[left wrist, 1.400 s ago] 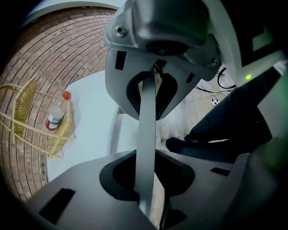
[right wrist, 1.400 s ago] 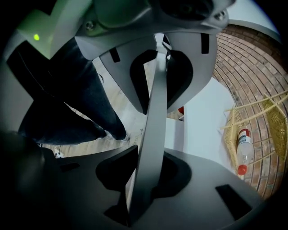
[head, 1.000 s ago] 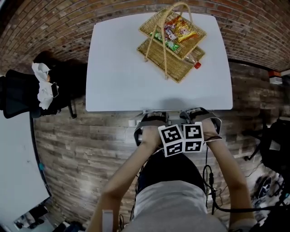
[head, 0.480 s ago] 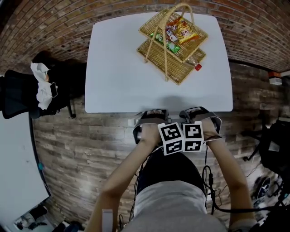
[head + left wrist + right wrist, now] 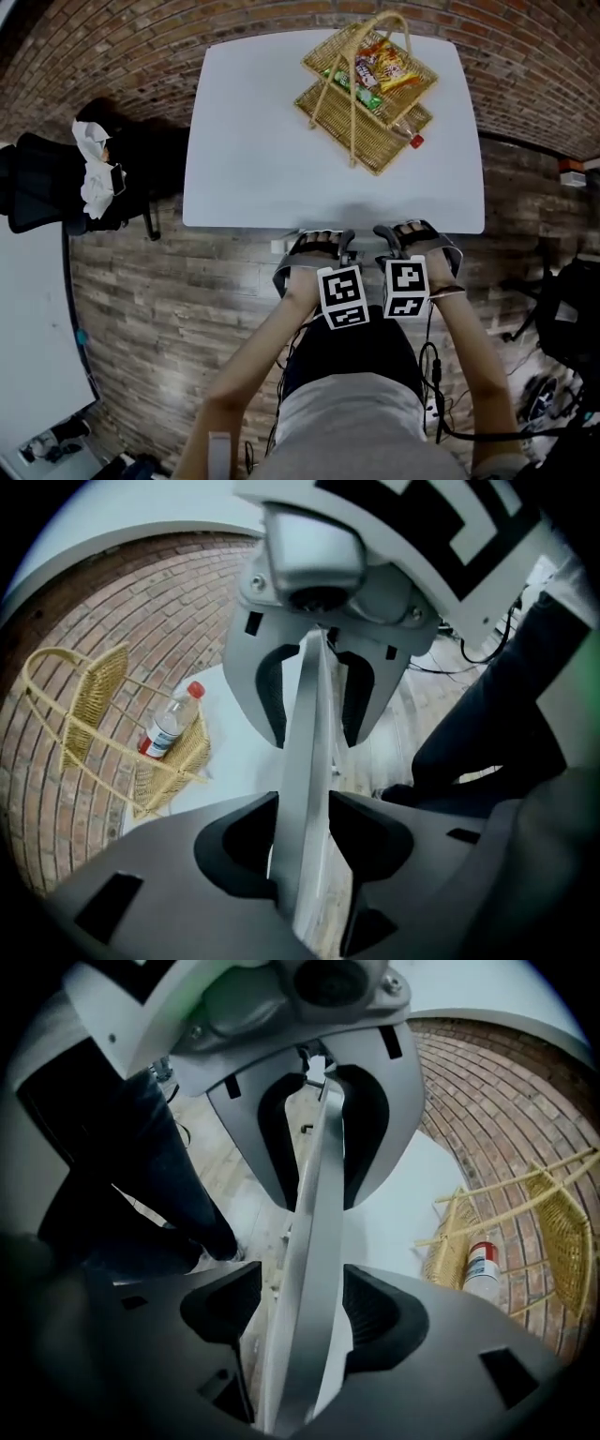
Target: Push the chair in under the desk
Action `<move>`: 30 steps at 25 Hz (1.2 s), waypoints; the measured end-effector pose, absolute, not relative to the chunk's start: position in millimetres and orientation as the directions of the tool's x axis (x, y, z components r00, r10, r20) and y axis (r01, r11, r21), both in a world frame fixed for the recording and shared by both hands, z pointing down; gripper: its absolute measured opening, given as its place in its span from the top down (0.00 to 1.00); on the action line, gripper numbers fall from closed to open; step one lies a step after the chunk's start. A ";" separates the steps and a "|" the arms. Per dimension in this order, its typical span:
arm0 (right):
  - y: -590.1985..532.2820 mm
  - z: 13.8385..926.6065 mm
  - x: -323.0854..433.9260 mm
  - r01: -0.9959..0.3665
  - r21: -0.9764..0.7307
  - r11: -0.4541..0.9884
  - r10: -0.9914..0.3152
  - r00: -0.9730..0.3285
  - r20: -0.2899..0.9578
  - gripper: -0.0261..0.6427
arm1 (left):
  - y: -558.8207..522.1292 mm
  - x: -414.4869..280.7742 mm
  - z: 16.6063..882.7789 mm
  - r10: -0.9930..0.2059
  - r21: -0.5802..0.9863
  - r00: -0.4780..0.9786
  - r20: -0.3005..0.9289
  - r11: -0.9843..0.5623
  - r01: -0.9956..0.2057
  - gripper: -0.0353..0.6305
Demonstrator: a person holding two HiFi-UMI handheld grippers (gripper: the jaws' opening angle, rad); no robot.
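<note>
The chair (image 5: 281,274) is tucked against the near edge of the white desk (image 5: 253,141), and only the grey rim of its back shows. My left gripper (image 5: 321,244) and right gripper (image 5: 405,236) sit side by side on that rim. In the left gripper view, the grey rim strip (image 5: 309,761) runs between the jaws of the left gripper (image 5: 305,841). The right gripper view shows the rim strip (image 5: 314,1241) inside the right gripper (image 5: 305,1312). Both pairs of jaws have just been opening and now stand open, with gaps beside the strip.
A two-tier wicker basket (image 5: 370,89) of snacks with a bottle (image 5: 169,728) stands on the desk's far right. To the left are a black chair with white cloth (image 5: 94,169) and another white table (image 5: 33,347). Cables (image 5: 436,375) and dark gear (image 5: 572,300) lie to the right.
The two marker cubes, pressed together before, have parted and tipped back toward the person. The chair stays at the desk's edge.
</note>
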State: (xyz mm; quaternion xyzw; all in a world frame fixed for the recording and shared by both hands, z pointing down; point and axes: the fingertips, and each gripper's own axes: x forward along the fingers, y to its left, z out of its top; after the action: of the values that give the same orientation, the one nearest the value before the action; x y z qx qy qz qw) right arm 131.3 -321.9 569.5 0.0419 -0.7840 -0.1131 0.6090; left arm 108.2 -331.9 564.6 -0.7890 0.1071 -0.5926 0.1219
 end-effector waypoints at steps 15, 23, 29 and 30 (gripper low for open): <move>-350.5 405.2 134.2 -0.588 0.259 0.767 -0.624 -0.588 0.514 0.70 | -344.4 118.2 421.1 -0.567 -0.243 0.526 0.634 -0.792 -0.561 0.81; -357.1 348.4 158.1 -0.843 0.094 0.530 -0.826 -0.489 0.279 0.87 | -348.0 126.7 353.1 -0.747 0.052 0.553 0.369 -0.578 -0.815 0.86; -344.4 347.9 163.7 -0.855 -0.055 0.515 -0.819 -0.510 0.262 0.91 | -344.6 110.3 344.5 -0.866 0.024 0.402 0.297 -0.414 -0.910 0.89; -343.3 346.4 166.0 -0.864 -0.067 0.499 -0.828 -0.499 0.255 0.91 | -343.4 110.0 343.1 -0.871 0.037 0.395 0.291 -0.403 -0.915 0.89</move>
State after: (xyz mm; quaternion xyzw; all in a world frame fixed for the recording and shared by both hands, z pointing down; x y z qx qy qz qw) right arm 166.0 -343.3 346.4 0.4915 -0.8606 0.0933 0.0950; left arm 110.0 -343.4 343.1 -0.8297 0.5381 -0.1134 -0.0958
